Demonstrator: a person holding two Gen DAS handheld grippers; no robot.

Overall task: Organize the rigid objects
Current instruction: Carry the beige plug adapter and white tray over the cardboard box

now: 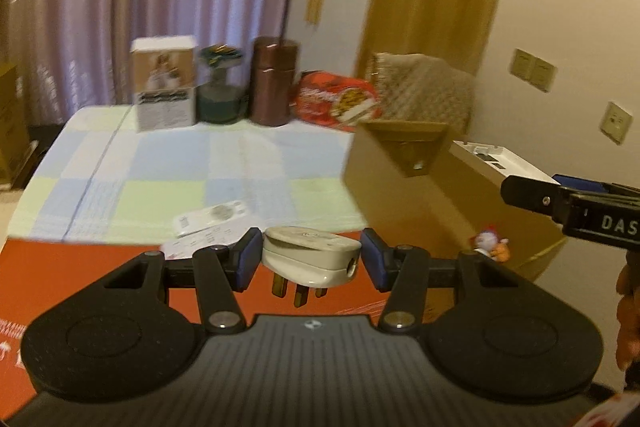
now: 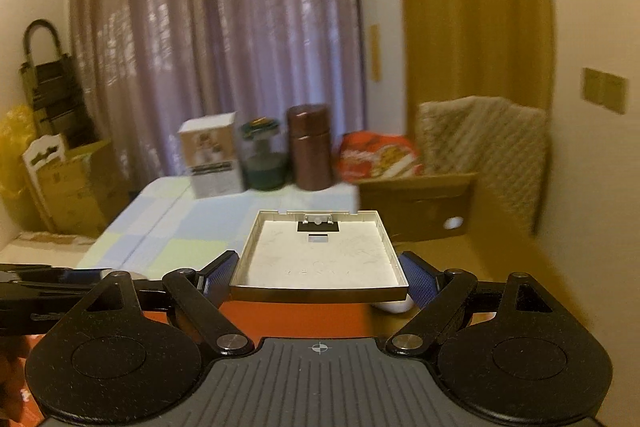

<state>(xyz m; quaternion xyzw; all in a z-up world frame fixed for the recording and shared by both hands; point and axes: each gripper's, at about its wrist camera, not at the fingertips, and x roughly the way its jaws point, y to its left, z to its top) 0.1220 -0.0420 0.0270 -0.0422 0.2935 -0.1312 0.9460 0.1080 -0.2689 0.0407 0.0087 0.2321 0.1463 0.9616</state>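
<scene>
We carry two things at once, both lifted above red box [image 1: 100, 279]. Left claw [image 1: 308, 263] closed around cream plug adapter [image 1: 310, 259], prongs down. Right claw [image 2: 318, 275] spread wide, pads pinching edges of shallow white tray lid [image 2: 320, 255], level. Open cardboard box [image 1: 420, 183] right of red box, likely destination. Remote [image 1: 212, 217] beyond red box on checked bench [image 1: 160, 163], figurine [image 1: 490, 243] beside cardboard box: both unsorted. Judgement: midway.

Right gripper [image 2: 319, 273] clamps a shallow white tray [image 2: 320, 259] level between its blue pads [image 2: 418, 277], above the orange surface [image 2: 296, 319]. Beyond, a blurred brown canister [image 2: 309, 147], possibly metal, stands on the checked tablecloth [image 2: 192, 227].
</scene>
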